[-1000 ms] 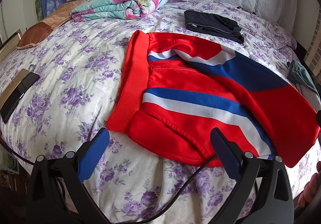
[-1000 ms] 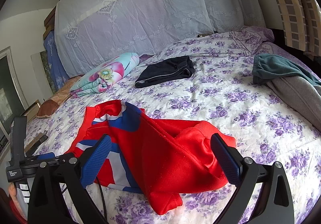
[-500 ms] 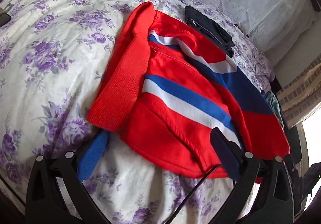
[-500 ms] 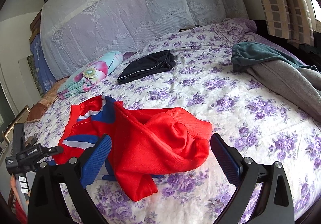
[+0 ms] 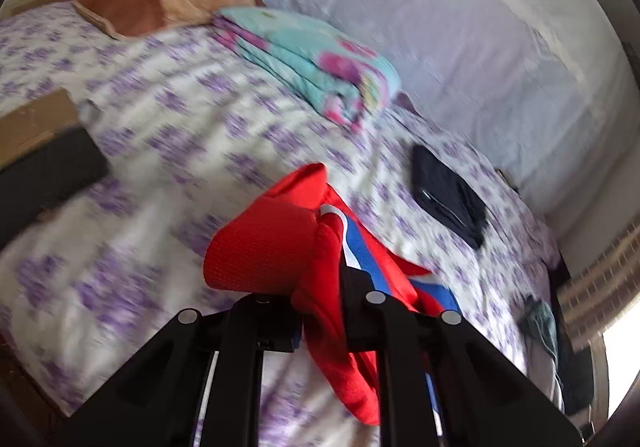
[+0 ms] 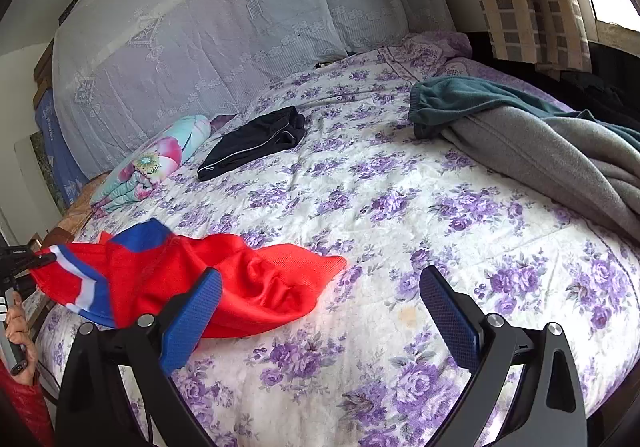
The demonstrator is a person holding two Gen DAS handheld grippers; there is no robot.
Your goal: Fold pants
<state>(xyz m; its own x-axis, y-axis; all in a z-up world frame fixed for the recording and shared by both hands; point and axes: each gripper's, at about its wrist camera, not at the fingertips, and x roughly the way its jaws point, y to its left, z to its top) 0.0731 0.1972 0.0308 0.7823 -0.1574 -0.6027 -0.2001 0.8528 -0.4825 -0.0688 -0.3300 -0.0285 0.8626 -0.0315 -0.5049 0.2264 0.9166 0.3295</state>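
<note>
The left gripper (image 5: pixel 320 311) had just closed on the pants (image 5: pixel 280 247), with red cloth pinched between its jaws. From that grip one bunch of fabric stood up ahead of the fingers and another hung below them, with the white and blue stripes running off to the right. In the right wrist view the pants (image 6: pixel 192 279) lay crumpled on the near left part of the bed (image 6: pixel 400 231), their left end lifted off the sheet toward the left gripper (image 6: pixel 44 258) at the frame edge, which a hand (image 6: pixel 18 323) held. The right gripper (image 6: pixel 320 303) stood wide open above the sheet; its left finger (image 6: pixel 192 319) overlapped the red cloth in the view, and contact could not be judged. A folded dark garment (image 6: pixel 252 147) lay farther back, well apart from the pants
</note>
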